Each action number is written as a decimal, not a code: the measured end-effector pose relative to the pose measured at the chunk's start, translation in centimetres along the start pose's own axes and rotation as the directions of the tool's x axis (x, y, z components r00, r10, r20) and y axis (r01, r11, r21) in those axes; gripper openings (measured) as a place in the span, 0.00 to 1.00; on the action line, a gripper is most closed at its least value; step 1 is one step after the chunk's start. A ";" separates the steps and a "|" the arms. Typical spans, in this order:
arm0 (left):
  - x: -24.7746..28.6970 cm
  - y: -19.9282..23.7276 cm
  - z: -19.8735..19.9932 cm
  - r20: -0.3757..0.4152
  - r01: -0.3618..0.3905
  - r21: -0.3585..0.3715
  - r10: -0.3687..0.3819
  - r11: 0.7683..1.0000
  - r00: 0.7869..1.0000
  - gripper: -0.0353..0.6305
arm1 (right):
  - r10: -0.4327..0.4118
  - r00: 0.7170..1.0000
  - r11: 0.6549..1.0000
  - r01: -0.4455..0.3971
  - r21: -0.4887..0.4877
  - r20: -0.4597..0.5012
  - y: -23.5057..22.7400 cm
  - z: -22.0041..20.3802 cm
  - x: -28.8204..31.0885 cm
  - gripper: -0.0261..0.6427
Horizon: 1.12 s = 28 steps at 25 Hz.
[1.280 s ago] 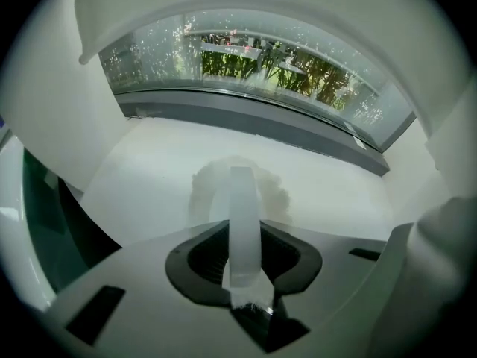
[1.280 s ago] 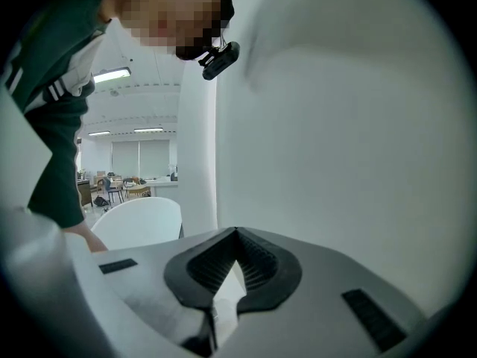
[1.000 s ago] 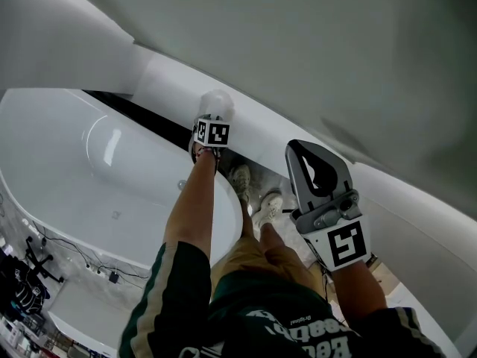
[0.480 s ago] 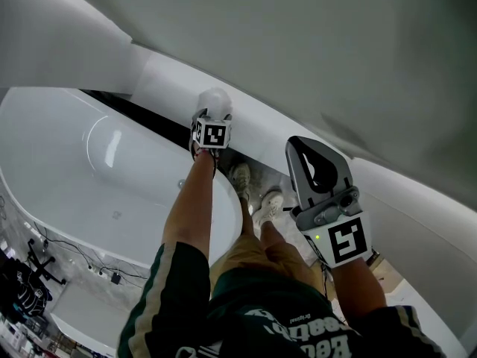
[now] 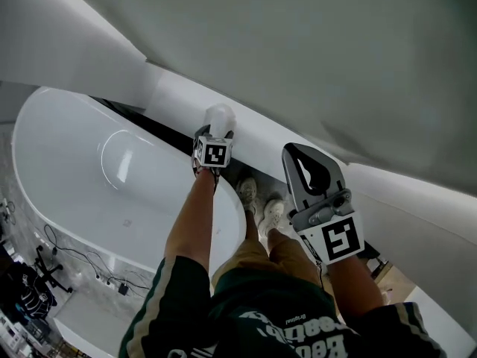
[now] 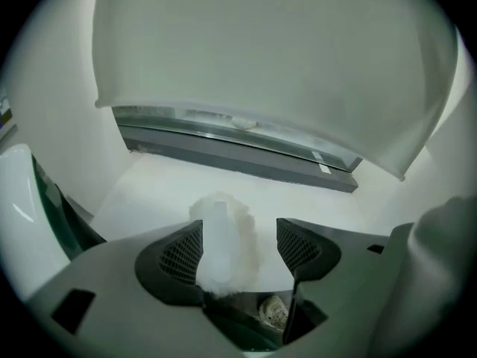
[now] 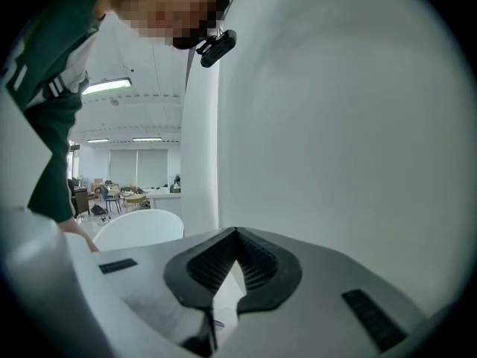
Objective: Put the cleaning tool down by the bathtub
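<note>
White panels point(image 5: 320, 43) on every side, plain and sloping, with an open hall of desks and chairs far off at the left of the right gripper view. Below the panels, filling the left of the head view, a large glossy oval bathtub point(image 5: 82, 162), with a dark strip point(image 5: 141, 119) along its far edge. Nearest of all, dark green sleeves point(image 5: 168, 297) with pale stripes, tan trousers and two forearms reaching away. At the right, well clear of the tub, the right gripper point(image 5: 293, 149), facing a bare panel; jaws of the right gripper point(image 7: 237, 232) closed tip to tip, nothing between them. At the tub's right end, the left gripper point(image 5: 214, 135), aimed steeply down; jaws just been opening, now spread wide. Between them the cleaning tool point(image 6: 223, 245), a white fluffy head round a pale stick, resting on the white surface point(image 6: 141, 192), close against the left pad point(image 6: 179, 256), clear gap to the right one, not pinched. Seen from the head, set just beyond the marker cube point(image 5: 213, 154), beside the tub's rim, at the foot of the sloping panel. Smallest, pale shoes point(image 5: 259, 200) low between the two grippers.
</note>
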<state>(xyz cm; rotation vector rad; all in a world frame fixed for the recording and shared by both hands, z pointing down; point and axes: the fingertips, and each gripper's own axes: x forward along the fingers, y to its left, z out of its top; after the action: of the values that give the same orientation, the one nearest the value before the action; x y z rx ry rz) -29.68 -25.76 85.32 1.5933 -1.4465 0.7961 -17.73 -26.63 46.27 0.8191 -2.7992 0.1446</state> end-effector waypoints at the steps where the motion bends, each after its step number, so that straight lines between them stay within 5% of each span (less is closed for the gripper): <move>1: -0.9 -0.3 0.5 0.011 -0.004 0.013 0.004 1.000 1.000 0.52 | -0.006 1.000 1.000 0.006 0.005 0.004 -0.1 0.3 -0.5 0.06; 15: -15.2 -7.3 6.9 0.271 -0.016 0.097 -0.011 0.995 0.962 0.52 | 0.040 0.993 0.998 -0.035 -0.050 0.108 -0.4 6.0 -6.5 0.06; 21: -22.5 -12.0 9.9 0.404 -0.009 0.132 -0.045 0.991 0.914 0.51 | 0.077 0.987 0.996 -0.070 -0.060 0.137 0.2 6.9 -9.5 0.06; 28: -32.5 -17.5 12.8 0.559 -0.071 0.218 -0.064 0.973 0.826 0.46 | 0.093 0.980 0.993 -0.079 -0.087 0.174 -0.2 8.5 -13.6 0.06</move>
<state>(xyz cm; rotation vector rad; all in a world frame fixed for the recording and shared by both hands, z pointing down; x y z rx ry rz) -17.89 -21.84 48.27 2.1296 -1.8158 0.5198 -7.98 -21.07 34.76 0.7261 -2.9868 -0.0275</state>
